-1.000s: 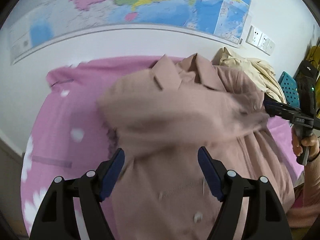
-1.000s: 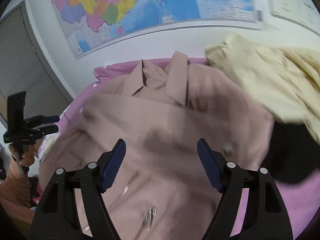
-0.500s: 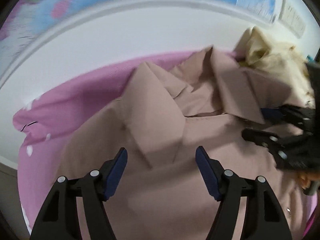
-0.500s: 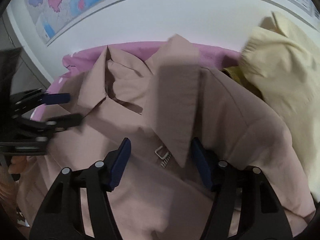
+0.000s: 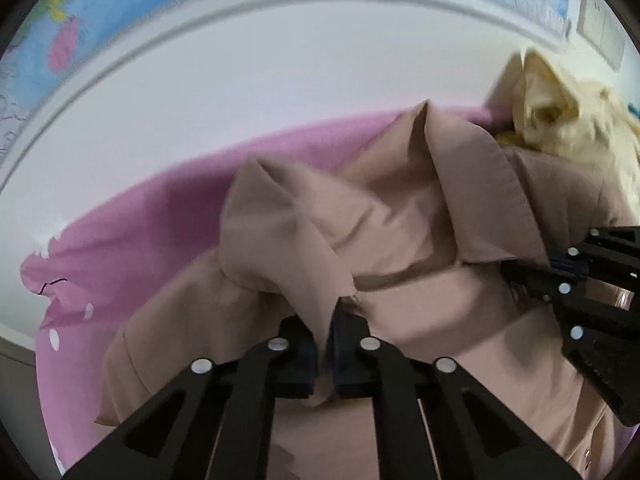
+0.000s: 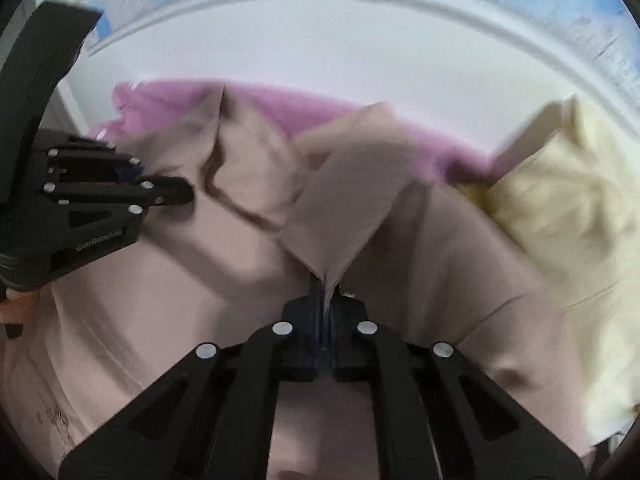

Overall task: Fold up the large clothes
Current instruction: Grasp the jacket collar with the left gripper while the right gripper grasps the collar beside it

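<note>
My left gripper (image 5: 325, 334) had just closed, pinching one collar flap of the tan coat (image 5: 400, 240); my right gripper (image 6: 325, 304) pinched the other flap. The coat lay on the pink sheet (image 5: 132, 232).

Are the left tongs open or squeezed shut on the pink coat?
Squeezed shut. The left tongs pinch a collar flap of the pink coat between both pads.

Coat (image 5: 400, 220) lies on sheet (image 5: 132, 248), collar twd wall (image 5: 280, 80). 2nd garment (image 6: 560, 208) heaped just right of coat, touching it. Map (image 5: 120, 8) on wall behind. Left gripper (image 5: 323, 344) at left collar flap, right gripper (image 6: 325, 320) at right flap.
</note>
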